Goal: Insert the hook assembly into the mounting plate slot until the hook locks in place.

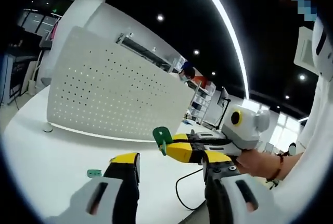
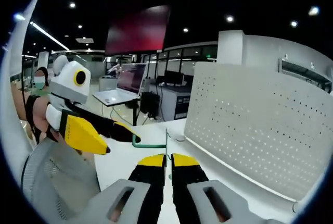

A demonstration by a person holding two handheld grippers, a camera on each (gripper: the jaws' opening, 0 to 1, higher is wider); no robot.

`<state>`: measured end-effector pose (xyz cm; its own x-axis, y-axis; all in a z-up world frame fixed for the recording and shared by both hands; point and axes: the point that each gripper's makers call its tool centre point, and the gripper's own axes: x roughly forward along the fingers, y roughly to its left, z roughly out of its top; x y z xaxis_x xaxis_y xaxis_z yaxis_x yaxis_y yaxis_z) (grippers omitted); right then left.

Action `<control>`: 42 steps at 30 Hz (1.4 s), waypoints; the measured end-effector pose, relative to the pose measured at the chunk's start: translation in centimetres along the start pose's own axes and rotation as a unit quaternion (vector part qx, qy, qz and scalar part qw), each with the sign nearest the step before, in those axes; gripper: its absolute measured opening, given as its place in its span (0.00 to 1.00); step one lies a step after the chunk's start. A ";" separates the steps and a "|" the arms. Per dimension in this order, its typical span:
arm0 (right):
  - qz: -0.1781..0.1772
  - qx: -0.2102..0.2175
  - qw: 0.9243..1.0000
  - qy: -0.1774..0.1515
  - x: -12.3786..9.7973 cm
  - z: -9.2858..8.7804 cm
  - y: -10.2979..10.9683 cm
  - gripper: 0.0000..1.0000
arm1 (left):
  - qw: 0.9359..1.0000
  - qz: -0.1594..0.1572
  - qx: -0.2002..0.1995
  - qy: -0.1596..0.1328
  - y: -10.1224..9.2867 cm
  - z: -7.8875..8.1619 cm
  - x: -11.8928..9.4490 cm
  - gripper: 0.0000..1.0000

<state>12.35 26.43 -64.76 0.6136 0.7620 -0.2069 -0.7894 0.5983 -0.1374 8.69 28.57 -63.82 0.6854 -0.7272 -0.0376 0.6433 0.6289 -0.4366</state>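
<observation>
A white perforated mounting plate point(image 1: 114, 91) stands upright on the white table point(image 1: 47, 161); in the right gripper view the plate point(image 2: 260, 125) rises on the right. My right gripper point(image 2: 166, 157) is shut on a green hook assembly point(image 2: 165, 141), whose thin rod bends off to the left. In the left gripper view the right gripper point(image 1: 174, 143) comes in from the right, with the hook's green head point(image 1: 162, 136) held in the air in front of the plate. My left gripper point(image 1: 171, 159) is open and holds nothing; the left gripper point(image 2: 122, 145) sits just left of the hook's bent end.
A small green part point(image 1: 94, 173) lies on the table near my left jaw. A black cable point(image 1: 179, 193) loops at the table's near edge. A person's hand point(image 1: 260, 162) holds the right gripper. A laptop point(image 2: 117, 95) and a mesh chair point(image 2: 52, 182) are to the left.
</observation>
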 end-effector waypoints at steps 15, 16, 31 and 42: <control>0.017 0.003 1.000 -0.026 0.0 1.5 1.1 0.02 | 0.998 -0.018 -0.057 -0.024 -0.2 0.9 -0.3 0.24; 0.017 0.004 0.999 -0.029 0.0 1.6 1.1 0.02 | 0.998 -0.019 -0.058 -0.029 -0.3 1.0 -0.3 0.23; 0.032 0.015 0.998 -0.043 0.1 1.9 2.1 0.02 | 0.994 -0.018 -0.101 -0.027 0.1 1.0 -0.3 0.06; 0.043 0.005 0.998 -0.046 0.3 2.1 3.0 0.03 | 0.994 -0.001 -0.108 -0.015 0.5 0.6 -0.5 0.03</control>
<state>10.16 28.98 -63.24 0.5438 0.8296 -0.1270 -0.8388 0.5324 -0.1137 8.88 29.42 -63.50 0.6959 -0.7181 -0.0120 0.5589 0.5519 -0.6189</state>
